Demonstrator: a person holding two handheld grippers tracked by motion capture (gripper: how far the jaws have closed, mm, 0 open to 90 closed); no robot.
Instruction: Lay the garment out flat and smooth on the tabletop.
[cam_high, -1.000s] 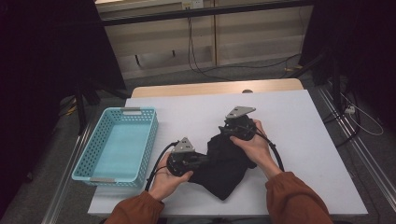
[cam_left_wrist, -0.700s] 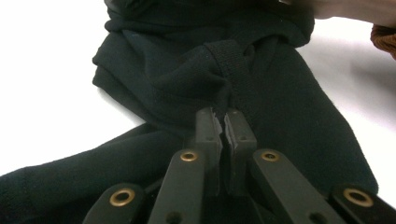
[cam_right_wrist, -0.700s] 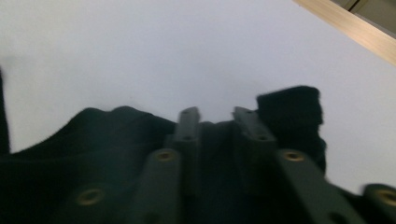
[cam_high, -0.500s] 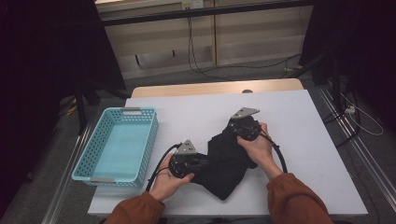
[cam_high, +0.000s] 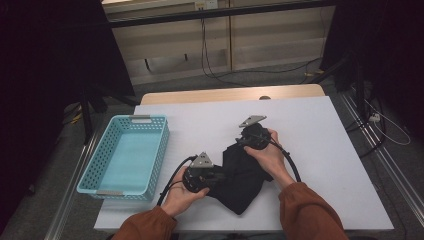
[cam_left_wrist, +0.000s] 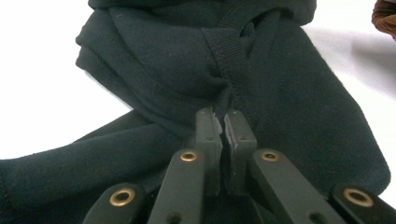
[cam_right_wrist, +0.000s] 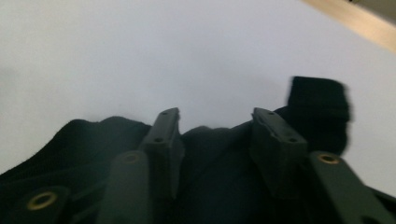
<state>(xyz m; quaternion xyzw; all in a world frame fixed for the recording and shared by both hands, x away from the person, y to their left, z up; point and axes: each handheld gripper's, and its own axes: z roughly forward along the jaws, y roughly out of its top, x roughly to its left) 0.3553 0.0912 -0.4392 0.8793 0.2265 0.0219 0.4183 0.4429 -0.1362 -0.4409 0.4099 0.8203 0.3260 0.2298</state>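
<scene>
Big white table (cam_high: 325, 150) first, taking up most of the scene, with plenty of bare top on the far and right sides for spreading things out. Sitting near the left edge, a light blue basket (cam_high: 150, 165) with nothing in it, probably parked there as the drop spot and kept apart from the work. In the near middle of the table, a rumpled black garment (cam_high: 245, 185), lying flat-ish and bunched between both hands. Left gripper (cam_left_wrist: 226, 122) clamped tight on a ribbed seam of the cloth (cam_left_wrist: 289, 107), jaws nearly touching with fabric pinched between, likely anchoring that corner so the other end can be pulled straight. Right gripper (cam_right_wrist: 215, 125) at the far end of the garment, jaws just been opening, roughly half apart now, fabric (cam_right_wrist: 210, 154) sitting between them but pads not pressing on it, so no real hold there. Looks like a regrip about to happen. Free room beyond the right gripper for stretching the cloth out.
</scene>
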